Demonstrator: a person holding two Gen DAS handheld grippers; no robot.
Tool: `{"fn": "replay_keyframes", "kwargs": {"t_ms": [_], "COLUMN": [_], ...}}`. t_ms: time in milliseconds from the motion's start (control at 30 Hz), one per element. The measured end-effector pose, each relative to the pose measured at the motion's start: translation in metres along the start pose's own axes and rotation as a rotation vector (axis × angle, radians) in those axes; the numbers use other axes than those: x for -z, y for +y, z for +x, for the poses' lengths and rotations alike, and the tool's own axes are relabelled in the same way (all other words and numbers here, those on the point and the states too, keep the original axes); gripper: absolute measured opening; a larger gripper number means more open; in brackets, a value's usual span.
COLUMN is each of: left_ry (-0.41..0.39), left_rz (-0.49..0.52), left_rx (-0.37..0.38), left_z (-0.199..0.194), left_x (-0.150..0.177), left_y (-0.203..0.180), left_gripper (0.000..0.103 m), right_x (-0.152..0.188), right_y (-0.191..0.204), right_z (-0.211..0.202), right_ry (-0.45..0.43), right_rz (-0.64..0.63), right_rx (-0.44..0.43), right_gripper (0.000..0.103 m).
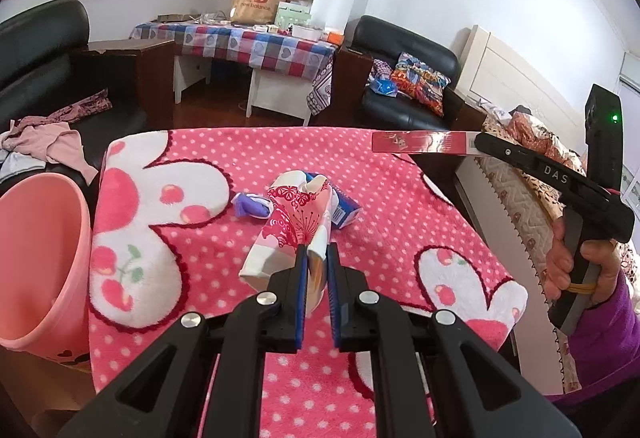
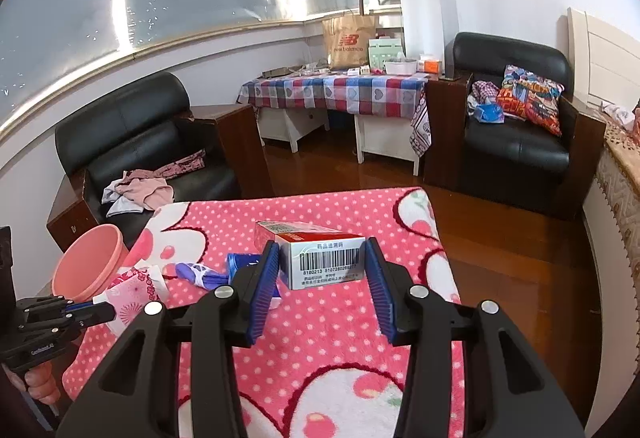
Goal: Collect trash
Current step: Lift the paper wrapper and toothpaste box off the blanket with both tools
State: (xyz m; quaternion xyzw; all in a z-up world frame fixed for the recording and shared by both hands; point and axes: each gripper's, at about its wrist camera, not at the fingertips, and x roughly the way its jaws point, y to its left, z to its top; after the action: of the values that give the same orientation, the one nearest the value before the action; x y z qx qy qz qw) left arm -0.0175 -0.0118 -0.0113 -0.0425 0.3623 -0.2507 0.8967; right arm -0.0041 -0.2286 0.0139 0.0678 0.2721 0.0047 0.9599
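Box between right fingers

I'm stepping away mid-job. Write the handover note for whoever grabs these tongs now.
Left tongs: shut on the red-and-white paper wrapper, which is at the blanket, near the front.
Right tongs: shut on the red-and-silver box, held in the air above the blanket.
Pink bin: at the blanket's left edge, mouth open; nothing visible inside.
Still on the blanket: purple wrapper, blue carton.
Done: two pieces picked up.
Left: drop both in the bin, then collect the other two.
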Motion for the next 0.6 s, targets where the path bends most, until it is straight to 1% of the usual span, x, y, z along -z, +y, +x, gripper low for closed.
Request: {"fn": "replay_keyframes", "kwargs": {"t_ms": [267,333,600], "left_ry": [-0.007,0.0,0.031], "left_rz": [0.004,0.008,0.028], "left_rx": [0.018,0.018,0.053], "left_z": [-0.002,0.0,0.013], "left_x": [0.001,0.0,-0.005], "left_y": [-0.001,-0.001,-0.002], "left_gripper": [0.008,0.008,0.008], "right_x": [-0.003,-0.003,-0.004], "right_y": [0.003,0.005,0.02], "right_z": [-0.012,-0.015,-0.033], "right_ry": [-0.008,-0.002,-0.006], "right_rz": [-0.003,0.005,-0.018], "right_rx": [0.012,0.008,0.039], "right_gripper": [0.044,0.044,0.044]}}
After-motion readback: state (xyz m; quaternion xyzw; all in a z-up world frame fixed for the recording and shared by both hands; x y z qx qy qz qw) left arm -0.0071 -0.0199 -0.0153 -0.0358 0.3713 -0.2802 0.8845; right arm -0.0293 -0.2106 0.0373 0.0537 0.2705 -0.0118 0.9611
